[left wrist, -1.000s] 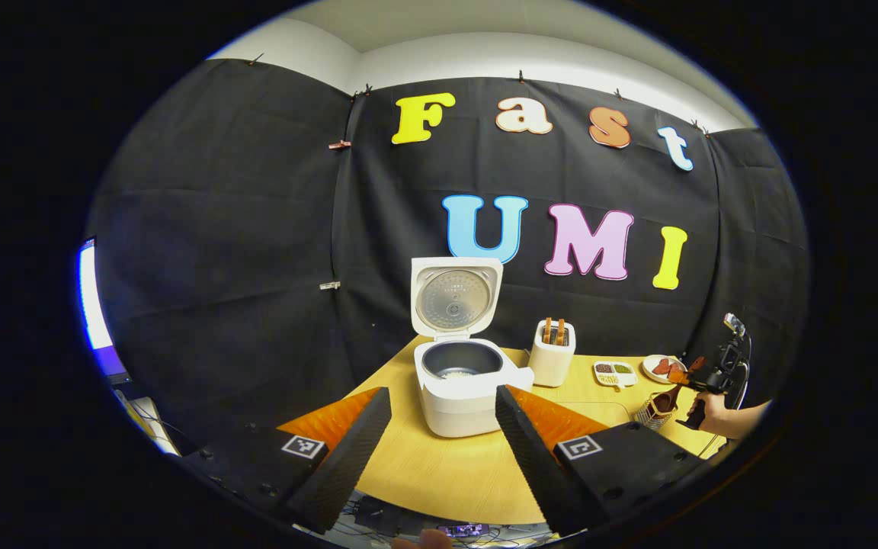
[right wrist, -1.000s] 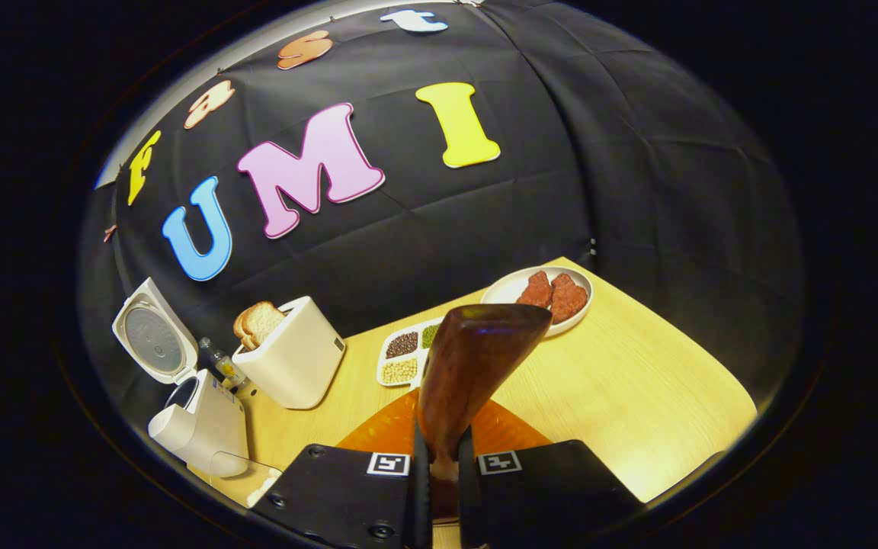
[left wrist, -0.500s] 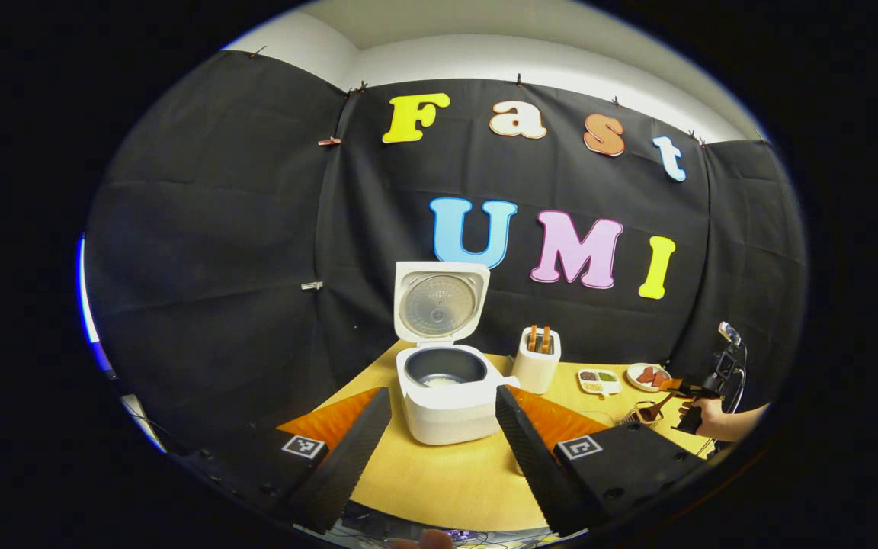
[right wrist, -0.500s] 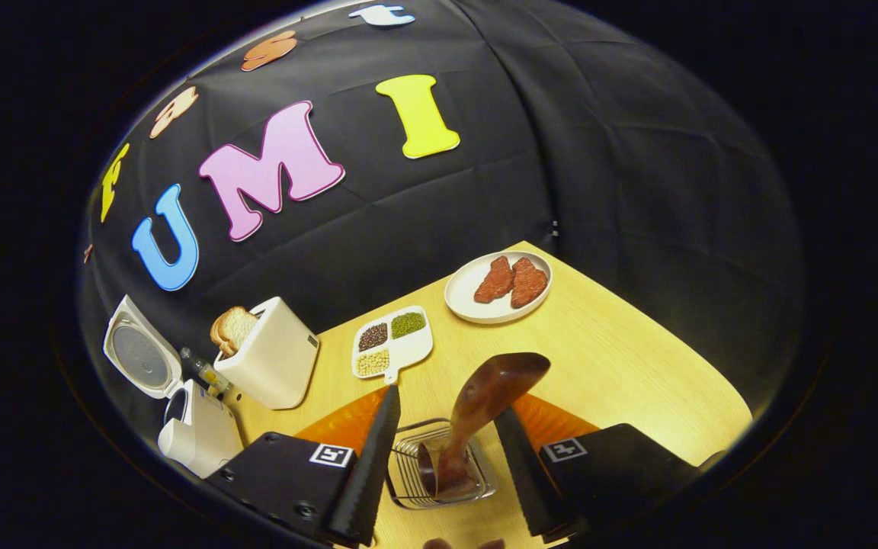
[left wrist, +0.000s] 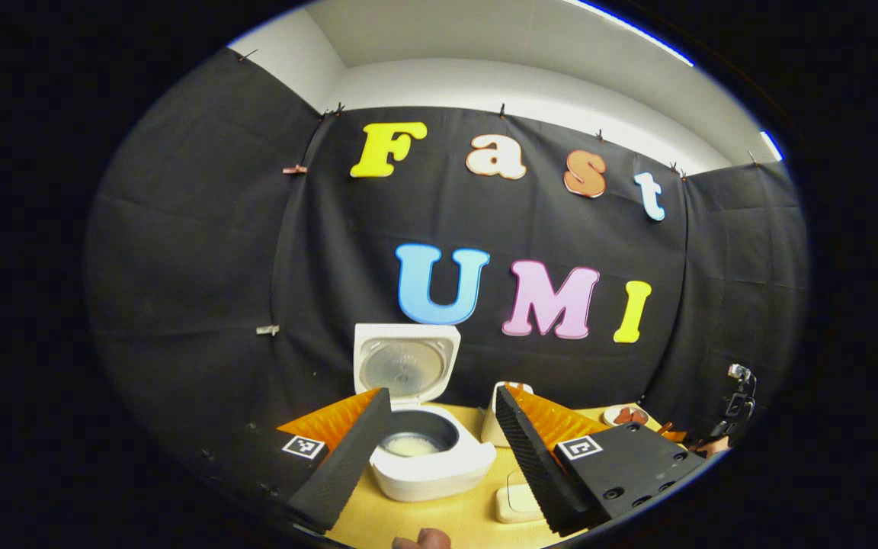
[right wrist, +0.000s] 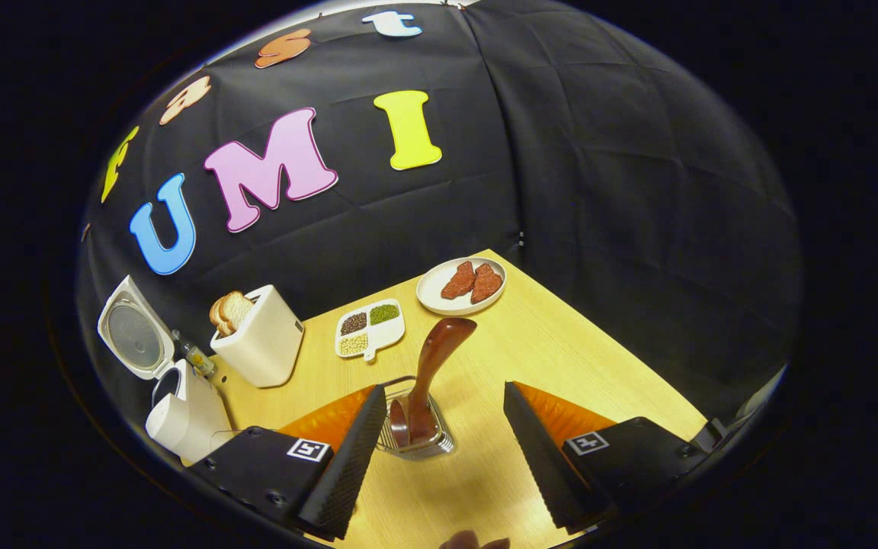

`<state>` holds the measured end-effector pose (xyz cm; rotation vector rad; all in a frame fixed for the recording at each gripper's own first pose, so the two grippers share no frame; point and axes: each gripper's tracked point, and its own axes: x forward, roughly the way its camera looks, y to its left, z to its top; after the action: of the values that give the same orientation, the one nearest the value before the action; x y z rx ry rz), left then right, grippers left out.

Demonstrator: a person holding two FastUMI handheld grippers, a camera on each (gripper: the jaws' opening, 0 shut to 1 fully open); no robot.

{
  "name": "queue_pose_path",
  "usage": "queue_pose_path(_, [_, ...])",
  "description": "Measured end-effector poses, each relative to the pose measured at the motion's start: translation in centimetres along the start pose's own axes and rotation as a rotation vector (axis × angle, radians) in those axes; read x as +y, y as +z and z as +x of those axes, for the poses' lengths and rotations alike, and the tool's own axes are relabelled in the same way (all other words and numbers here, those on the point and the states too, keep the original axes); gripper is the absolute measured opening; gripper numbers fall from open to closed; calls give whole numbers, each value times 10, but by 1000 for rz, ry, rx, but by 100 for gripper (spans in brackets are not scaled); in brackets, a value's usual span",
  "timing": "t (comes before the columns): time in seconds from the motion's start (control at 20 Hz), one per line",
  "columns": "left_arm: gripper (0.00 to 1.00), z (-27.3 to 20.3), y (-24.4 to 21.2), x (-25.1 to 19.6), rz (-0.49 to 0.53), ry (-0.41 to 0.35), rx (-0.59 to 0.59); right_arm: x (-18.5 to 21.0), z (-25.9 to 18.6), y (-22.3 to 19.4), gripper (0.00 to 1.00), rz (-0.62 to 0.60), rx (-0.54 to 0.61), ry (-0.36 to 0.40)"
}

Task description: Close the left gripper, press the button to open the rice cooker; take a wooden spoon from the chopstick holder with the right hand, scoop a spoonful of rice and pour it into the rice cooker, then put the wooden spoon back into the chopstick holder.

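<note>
The desk (right wrist: 599, 358) carries the rice cooker (left wrist: 431, 457), its lid raised and pale rice lying in the pot. The toaster (right wrist: 262, 347) stands just beside the rice cooker, the chopstick holder (right wrist: 414, 442) farther along the desk from it. The wooden spoon (right wrist: 427, 374) stands tilted in the holder. The right hand-held gripper (right wrist: 439, 450) hangs released around the holder, touching nothing. The left hand-held gripper (left wrist: 439, 450) is spread apart before the rice cooker.
</note>
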<state>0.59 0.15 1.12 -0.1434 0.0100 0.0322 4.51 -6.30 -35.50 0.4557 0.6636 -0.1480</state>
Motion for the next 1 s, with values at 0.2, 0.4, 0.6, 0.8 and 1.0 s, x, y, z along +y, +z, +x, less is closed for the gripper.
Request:
queue_pose_path(0.2, [95,71,34,13,9,-31,-85,-9,-57,31,96,-21,-89,-30])
queue_pose_path(0.4, [95,146,58,34,-6,-24,-140,-6,-117,67,97,-111,-215,-45])
queue_pose_path(0.6, [94,217,73,57,-1,-11,-180,27,-168,96,98,-114,-352,6])
queue_pose_path(0.8, [95,286,71,78,18,33,-180,43,-206,120,98,-201,-502,-18])
queue_pose_path(1.0, [94,345,52,93,78,80,-155,48,-218,112,98,-291,-493,-66])
